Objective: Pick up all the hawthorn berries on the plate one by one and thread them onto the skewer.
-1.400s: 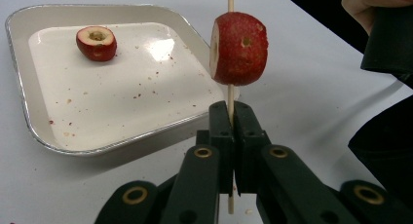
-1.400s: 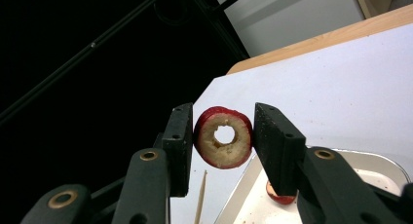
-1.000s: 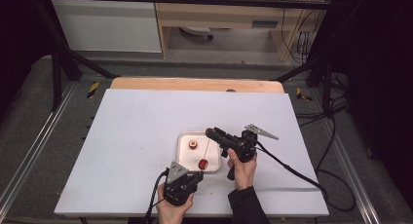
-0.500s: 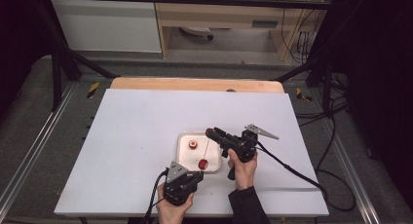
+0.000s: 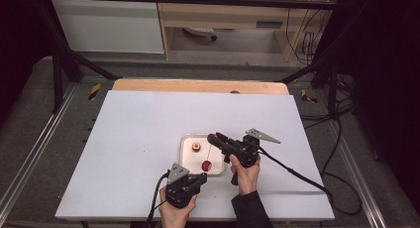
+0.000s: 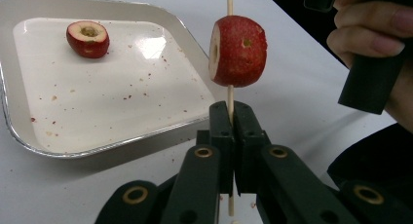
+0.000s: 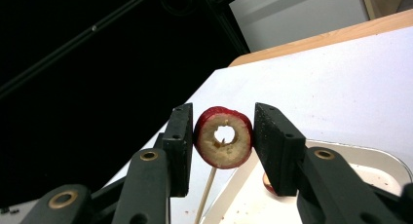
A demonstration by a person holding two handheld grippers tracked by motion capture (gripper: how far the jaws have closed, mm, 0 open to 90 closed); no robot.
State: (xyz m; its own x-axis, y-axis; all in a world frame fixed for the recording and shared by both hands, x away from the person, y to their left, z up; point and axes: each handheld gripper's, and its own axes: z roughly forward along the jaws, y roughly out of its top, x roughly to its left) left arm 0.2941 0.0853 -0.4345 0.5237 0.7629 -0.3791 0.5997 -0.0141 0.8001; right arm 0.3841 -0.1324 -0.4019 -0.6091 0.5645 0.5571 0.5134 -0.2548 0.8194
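High view: I hold the left tool point(image 5: 198, 179) clamped shut on a thin wooden skewer point(image 5: 210, 152) at the near edge of a white tray point(image 5: 184, 161) on the desk point(image 5: 138, 139), the stick standing upright with one red cored fruit point(image 5: 206, 165) threaded low on it. From the left gripper view, the jaws pinch the skewer point(image 6: 230, 100) just beneath that fruit point(image 6: 238, 50), while a second cored fruit point(image 6: 88, 38) lies loose in the tray's point(image 6: 112, 145) far corner.

My right tool point(image 5: 216, 139) reaches in from the right, level with the skewer's top. In the right gripper view its jaws stand part open on either side of the threaded fruit point(image 7: 224, 137), the left pad close against the skin, the right pad apart from it; I judge the fruit bracketed, not gripped.

The risks, as I read them: closing off-centre could push the fruit sideways and bend or snap the thin stick; squeezing hard could split the hollowed flesh; and any pull along the skewer while the left grip is so slim could drag the stick out of its jaws or tip it onto the desk.
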